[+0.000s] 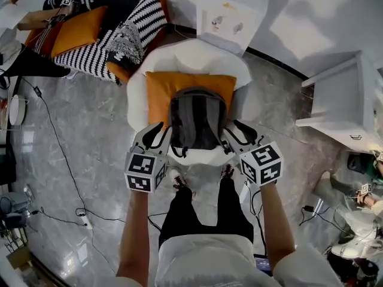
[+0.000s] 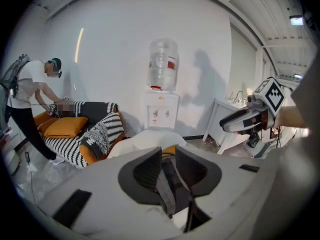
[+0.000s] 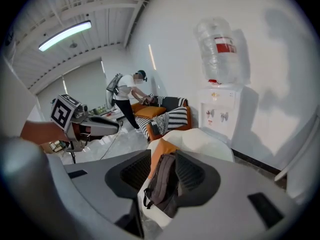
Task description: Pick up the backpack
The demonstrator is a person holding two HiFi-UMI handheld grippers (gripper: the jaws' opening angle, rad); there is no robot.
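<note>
left fingers [image 2: 147, 171]: apart by a narrow gap, holding nothing that can be made out; a grey strap shows in the gap, contact can't be told
right fingers [image 3: 135, 171]: apart by a wider gap, nothing gripped; side of the backpack [image 3: 162, 184] shows between them
left gripper [image 2: 168, 156]: low at the backpack's left side, just beside it
right gripper [image 3: 163, 159]: low at the backpack's right side, just beside it, level with the left one
backpack position: grey, upright on the seat of a white chair [image 1: 179, 61], leaning back on an orange cushion [image 1: 158, 88], between the 2 grippers
behind chair: water dispenser [image 2: 162, 109] against the white wall
left of chair: striped sofa [image 1: 114, 17] with orange cushions, a 2nd person [image 2: 30, 99] bent over it
floor: grey marble [image 1: 90, 160], cables across it
</note>
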